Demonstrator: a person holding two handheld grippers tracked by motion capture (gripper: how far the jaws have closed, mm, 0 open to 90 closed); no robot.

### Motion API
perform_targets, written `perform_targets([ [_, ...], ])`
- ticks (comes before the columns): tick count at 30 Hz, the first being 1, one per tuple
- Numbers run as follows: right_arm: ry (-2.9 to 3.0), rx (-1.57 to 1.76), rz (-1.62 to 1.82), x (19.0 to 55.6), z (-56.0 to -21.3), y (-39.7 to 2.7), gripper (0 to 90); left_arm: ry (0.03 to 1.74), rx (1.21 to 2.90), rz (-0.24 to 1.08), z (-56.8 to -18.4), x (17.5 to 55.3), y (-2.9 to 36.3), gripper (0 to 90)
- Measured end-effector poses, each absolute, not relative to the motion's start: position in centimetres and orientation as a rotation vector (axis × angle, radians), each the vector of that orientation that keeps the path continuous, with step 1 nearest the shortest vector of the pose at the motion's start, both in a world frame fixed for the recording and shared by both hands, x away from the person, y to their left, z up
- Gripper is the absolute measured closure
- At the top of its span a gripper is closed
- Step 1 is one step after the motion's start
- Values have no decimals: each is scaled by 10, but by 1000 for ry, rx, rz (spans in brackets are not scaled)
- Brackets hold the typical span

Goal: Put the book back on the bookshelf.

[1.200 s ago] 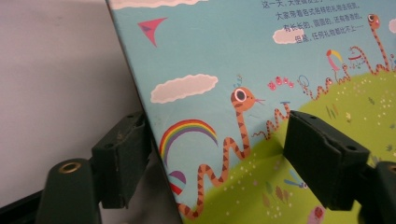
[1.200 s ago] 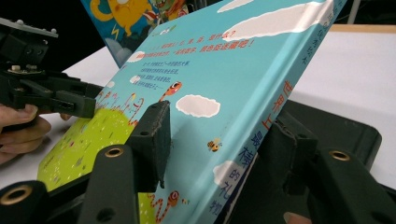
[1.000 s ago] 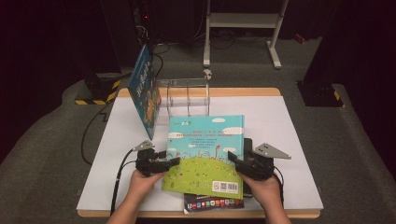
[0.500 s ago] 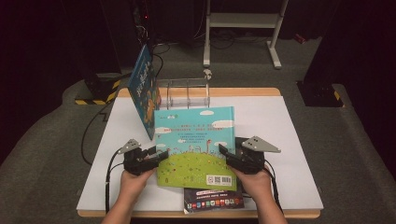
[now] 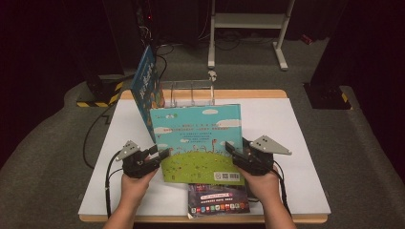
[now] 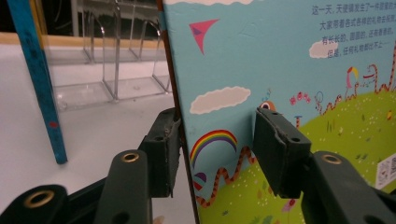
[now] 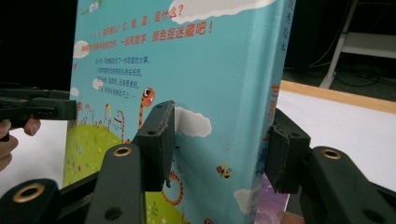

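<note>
Both grippers lifted the picture book.
The left gripper (image 5: 160, 155), jaws just closing, and the right gripper (image 5: 230, 149) clamped the turquoise hardcover picture book (image 5: 197, 140) at opposite edges, tilted above the white table (image 5: 296, 124).

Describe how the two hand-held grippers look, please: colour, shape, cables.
Both the left gripper and the right gripper are black, with two blocky jaws showing brass-ringed holes. Each carries a grey three-cornered plate on top and trails a black cable. The forearms show no sleeves.
</note>
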State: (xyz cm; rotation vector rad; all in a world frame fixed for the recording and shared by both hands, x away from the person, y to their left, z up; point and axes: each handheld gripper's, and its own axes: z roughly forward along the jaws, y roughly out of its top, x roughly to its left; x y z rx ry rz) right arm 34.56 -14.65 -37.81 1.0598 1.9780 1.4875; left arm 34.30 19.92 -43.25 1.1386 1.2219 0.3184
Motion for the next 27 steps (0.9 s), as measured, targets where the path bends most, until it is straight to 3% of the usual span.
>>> perform_targets([
  [6, 1954, 1043, 1495, 343, -371, -146, 499, 1193, 1117, 364, -424, 339, 199, 559],
  [27, 1895, 1030, 1507, 348, -366, -146, 471, 1126, 1117, 444, -413, 347, 193, 561],
])
